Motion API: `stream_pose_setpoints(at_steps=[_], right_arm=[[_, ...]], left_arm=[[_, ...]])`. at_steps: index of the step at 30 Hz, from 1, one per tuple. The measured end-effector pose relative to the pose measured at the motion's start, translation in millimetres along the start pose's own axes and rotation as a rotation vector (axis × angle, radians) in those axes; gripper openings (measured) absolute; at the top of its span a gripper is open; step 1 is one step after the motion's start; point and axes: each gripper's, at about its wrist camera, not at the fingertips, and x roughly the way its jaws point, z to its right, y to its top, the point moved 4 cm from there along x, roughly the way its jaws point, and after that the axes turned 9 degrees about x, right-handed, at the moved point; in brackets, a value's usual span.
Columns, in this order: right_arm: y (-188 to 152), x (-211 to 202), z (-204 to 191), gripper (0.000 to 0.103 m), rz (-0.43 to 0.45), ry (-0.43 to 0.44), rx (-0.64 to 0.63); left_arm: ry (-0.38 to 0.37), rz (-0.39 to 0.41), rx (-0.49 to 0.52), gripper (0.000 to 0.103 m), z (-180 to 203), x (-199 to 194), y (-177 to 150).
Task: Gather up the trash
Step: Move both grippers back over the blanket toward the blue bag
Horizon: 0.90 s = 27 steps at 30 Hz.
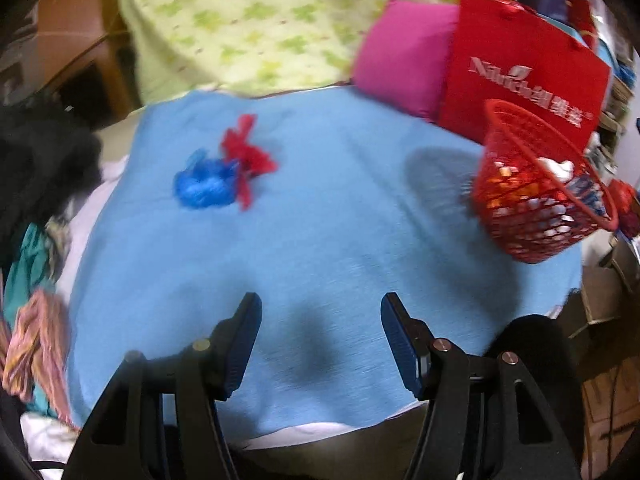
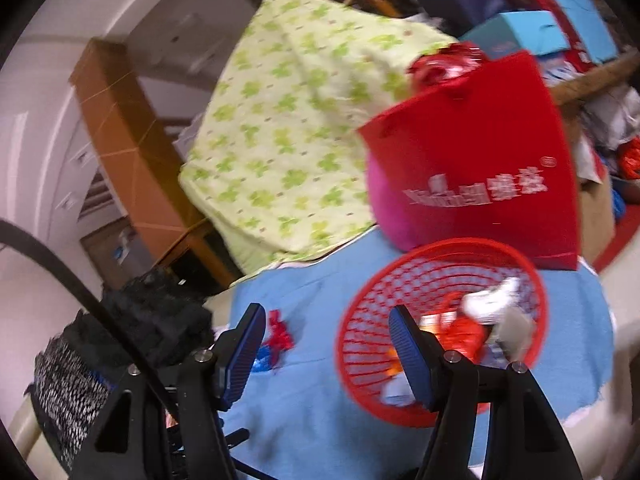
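We see a green-patterned quilt [image 1: 256, 20] behind the blue cloth [image 1: 320, 240]. The red bag [image 1: 520, 80] beside the pink cushion [image 1: 400, 60] carries white lettering, blurred, perhaps "Nikich". The red basket [image 2: 440, 320] holds collected trash. Blue and red wrappers [image 1: 224, 172] lie touching on the cloth. Our left gripper [image 1: 320, 340] and right gripper [image 2: 326, 344] are spread, holding nothing.

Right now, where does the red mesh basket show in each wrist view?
Left wrist: red mesh basket at the right edge, tilted, on the blue cloth.
Right wrist: lower centre-right, partly behind a gripper finger.
Shared landmark: red bag just behind the basket.
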Motion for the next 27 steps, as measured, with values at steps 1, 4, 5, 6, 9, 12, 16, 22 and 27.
stream_pose_setpoints(at_steps=[1, 4, 5, 6, 9, 12, 16, 22, 27], right_arm=[[-4, 6, -10, 0.068, -0.020, 0.014, -0.015], [-18, 24, -27, 0.068, -0.073, 0.036, -0.036], [-23, 30, -31, 0.068, -0.090, 0.040, -0.039], [-30, 39, -37, 0.068, -0.116, 0.041, -0.042], [-53, 59, -49, 0.068, -0.180, 0.038, -0.063], [-81, 79, -59, 0.068, -0.257, 0.026, -0.102], [-121, 105, -63, 0.068, -0.354, 0.010, -0.144], [-175, 147, -30, 0.068, -0.418, -0.100, -0.224], [-210, 168, 7, 0.068, -0.367, -0.248, -0.366]], left_arm=[[0.004, 0.000, -0.009, 0.063, -5, 1, -3], [0.021, 0.010, -0.041, 0.063, -21, 5, -11], [0.026, 0.014, -0.047, 0.063, -24, 5, -13], [0.033, 0.018, -0.054, 0.063, -28, 8, -16], [0.059, 0.025, -0.063, 0.063, -37, 15, -25], [0.082, 0.032, -0.080, 0.063, -46, 25, -33], [0.104, 0.055, -0.124, 0.063, -61, 37, -40], [0.167, 0.109, -0.184, 0.063, -82, 63, -51], [0.168, 0.076, -0.138, 0.063, -70, 83, -63]])
